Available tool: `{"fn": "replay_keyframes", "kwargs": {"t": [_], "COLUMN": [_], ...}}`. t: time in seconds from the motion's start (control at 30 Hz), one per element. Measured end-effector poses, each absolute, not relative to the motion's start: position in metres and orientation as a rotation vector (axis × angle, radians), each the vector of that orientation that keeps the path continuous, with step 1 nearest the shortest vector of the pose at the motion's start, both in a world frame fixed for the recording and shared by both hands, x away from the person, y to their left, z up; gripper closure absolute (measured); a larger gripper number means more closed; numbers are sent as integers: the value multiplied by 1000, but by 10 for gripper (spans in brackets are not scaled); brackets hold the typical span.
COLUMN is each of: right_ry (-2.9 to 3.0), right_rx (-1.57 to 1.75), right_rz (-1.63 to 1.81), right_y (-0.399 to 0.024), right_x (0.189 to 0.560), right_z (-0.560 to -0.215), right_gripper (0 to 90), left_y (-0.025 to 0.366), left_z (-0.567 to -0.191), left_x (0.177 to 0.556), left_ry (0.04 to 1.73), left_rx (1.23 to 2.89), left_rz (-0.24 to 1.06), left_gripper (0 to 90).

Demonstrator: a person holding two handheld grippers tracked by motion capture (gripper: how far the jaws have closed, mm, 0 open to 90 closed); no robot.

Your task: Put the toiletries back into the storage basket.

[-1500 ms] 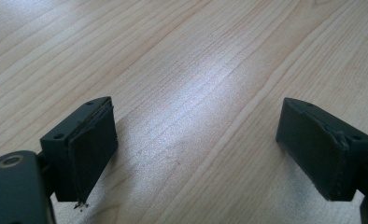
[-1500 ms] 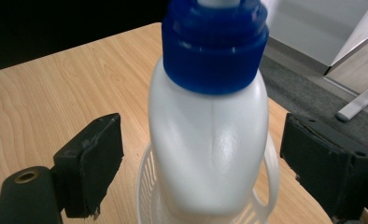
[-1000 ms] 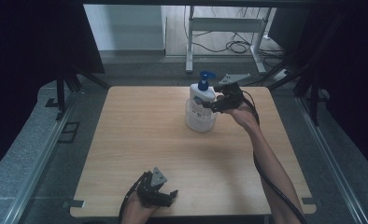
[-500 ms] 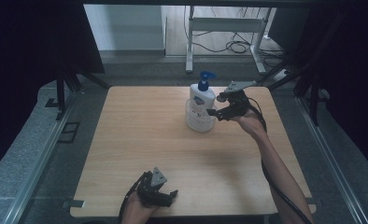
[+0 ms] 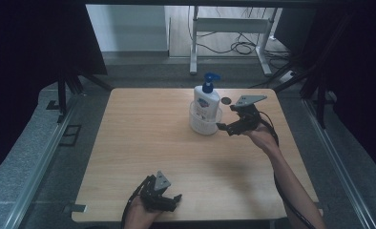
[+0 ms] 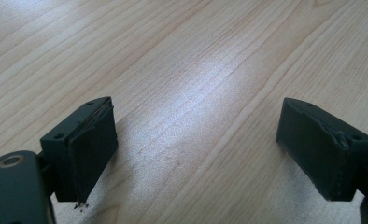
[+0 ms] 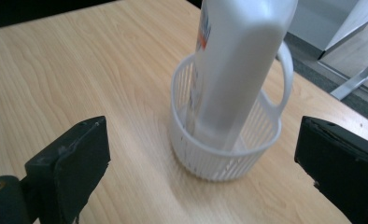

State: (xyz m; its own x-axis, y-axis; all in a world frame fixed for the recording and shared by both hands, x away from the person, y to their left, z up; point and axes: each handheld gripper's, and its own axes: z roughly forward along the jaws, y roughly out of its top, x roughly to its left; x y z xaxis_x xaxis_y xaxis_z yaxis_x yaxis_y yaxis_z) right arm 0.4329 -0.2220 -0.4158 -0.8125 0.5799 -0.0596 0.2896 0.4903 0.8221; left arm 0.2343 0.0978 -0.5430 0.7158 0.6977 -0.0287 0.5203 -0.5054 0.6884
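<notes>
A white soap bottle [image 5: 206,100] with a blue pump stands upright in a small white slatted basket [image 5: 205,125] at the back middle of the wooden table [image 5: 143,143]. My right gripper [image 5: 226,119] hovers just right of the basket and apart from it. Its jaws point left and have just been opening, with nothing between them. In the right gripper view the bottle [image 7: 238,70] and basket [image 7: 229,161] stand ahead of the open right gripper [image 7: 203,163]. My left gripper [image 5: 173,202] rests open near the front edge, over bare wood in the left gripper view [image 6: 196,149].
A small dark round mark [image 5: 226,100] lies on the table behind the basket. Beyond the far edge stand metal frame legs [image 5: 193,43] and loose cables [image 5: 238,47] on the floor. Dark curtains close both sides.
My right gripper has drawn away from the bottle's top, moving right, nearer to the person and lower, and its jaws stand wider. The bottle stays in the basket. The left gripper has not moved.
</notes>
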Motion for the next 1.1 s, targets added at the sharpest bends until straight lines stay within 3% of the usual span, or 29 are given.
{"fn": "replay_keyframes", "kwargs": {"t": [1.1], "right_ry": [2513], "right_rx": [751], "right_rz": [1113], "right_y": [-247], "right_x": [366], "right_z": [-482], "right_gripper": [0], "left_y": [97], "left_z": [-543], "left_x": [234], "left_ry": [927], "left_rx": [2222], "left_rz": [331], "left_gripper": [119]}}
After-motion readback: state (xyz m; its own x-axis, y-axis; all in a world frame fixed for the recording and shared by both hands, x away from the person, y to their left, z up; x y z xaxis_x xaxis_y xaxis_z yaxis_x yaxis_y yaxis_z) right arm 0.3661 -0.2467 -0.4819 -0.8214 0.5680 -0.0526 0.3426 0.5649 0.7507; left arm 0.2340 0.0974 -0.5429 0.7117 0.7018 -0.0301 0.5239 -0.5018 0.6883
